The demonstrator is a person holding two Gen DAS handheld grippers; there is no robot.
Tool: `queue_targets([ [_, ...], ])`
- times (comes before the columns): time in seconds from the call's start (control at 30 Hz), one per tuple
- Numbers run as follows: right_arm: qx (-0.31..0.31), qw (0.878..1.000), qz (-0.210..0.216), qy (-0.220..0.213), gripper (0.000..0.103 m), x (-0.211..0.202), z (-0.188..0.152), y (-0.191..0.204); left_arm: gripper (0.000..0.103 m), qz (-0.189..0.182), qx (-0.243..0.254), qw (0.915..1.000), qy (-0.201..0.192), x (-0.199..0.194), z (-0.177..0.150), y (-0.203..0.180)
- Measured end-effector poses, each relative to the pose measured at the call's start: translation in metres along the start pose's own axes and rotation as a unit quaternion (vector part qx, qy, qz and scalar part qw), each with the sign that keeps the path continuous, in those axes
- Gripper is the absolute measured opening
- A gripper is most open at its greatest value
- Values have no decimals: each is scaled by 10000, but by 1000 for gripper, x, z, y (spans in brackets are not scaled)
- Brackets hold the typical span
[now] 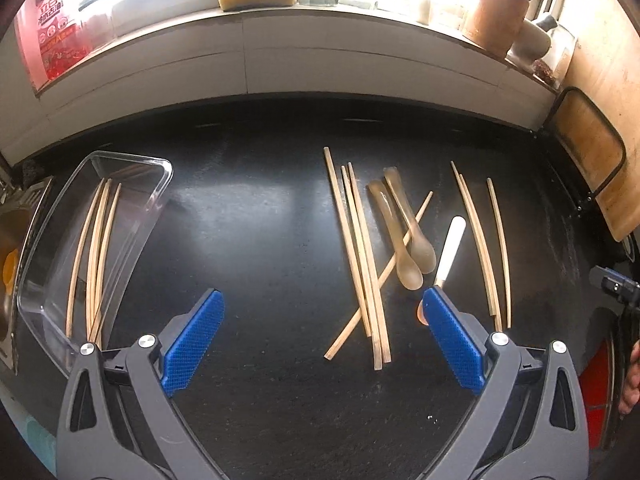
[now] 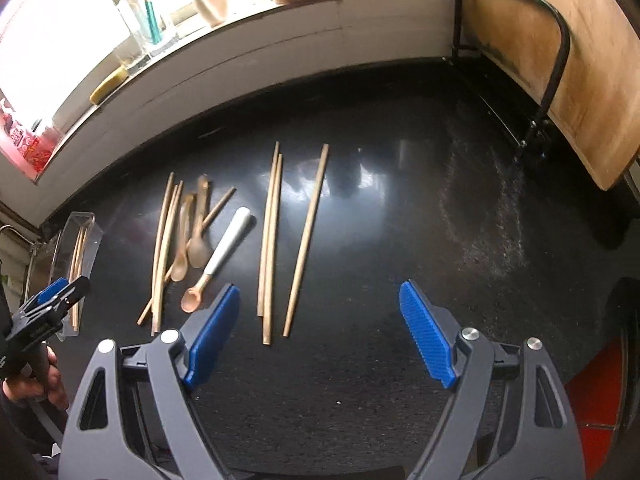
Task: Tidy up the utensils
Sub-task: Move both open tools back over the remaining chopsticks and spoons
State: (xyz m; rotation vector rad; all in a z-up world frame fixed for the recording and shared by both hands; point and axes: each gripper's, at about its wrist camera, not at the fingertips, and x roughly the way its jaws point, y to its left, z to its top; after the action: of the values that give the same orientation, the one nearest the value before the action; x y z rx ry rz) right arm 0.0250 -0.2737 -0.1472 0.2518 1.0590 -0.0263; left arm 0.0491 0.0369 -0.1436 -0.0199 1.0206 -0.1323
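Lying loose on the dark surface (image 1: 260, 240) were the utensils I meant to sort: a crossed bundle of chopsticks (image 1: 362, 264), two translucent spoons (image 1: 408, 240) over one of them, a white-handled spoon (image 1: 450, 252) just beside those, and three more chopsticks (image 1: 486, 248) further to my right. A clear tray (image 1: 160, 184) at the left edge of the surface already held a few chopsticks (image 1: 94, 256). My left gripper (image 1: 322, 308) hung above the crossed bundle with its jaws wide apart and nothing between them. My right gripper (image 2: 320, 300) was likewise spread and empty, above the lower ends of the three separate chopsticks.

Judging from that layout, the step in hand was another pickup for the tray. I reckoned the separate chopsticks were the easier grab; the spoons pinned the crossed stick, so lifting there risked dragging them. Closing across a stick near its middle would keep it level.
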Motion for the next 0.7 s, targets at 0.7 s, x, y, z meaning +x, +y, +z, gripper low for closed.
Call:
queue_targets([
  [0.7,-132,9987,-300,391,80,71,28,14,97,319,-97,9979,557,107,40,9],
])
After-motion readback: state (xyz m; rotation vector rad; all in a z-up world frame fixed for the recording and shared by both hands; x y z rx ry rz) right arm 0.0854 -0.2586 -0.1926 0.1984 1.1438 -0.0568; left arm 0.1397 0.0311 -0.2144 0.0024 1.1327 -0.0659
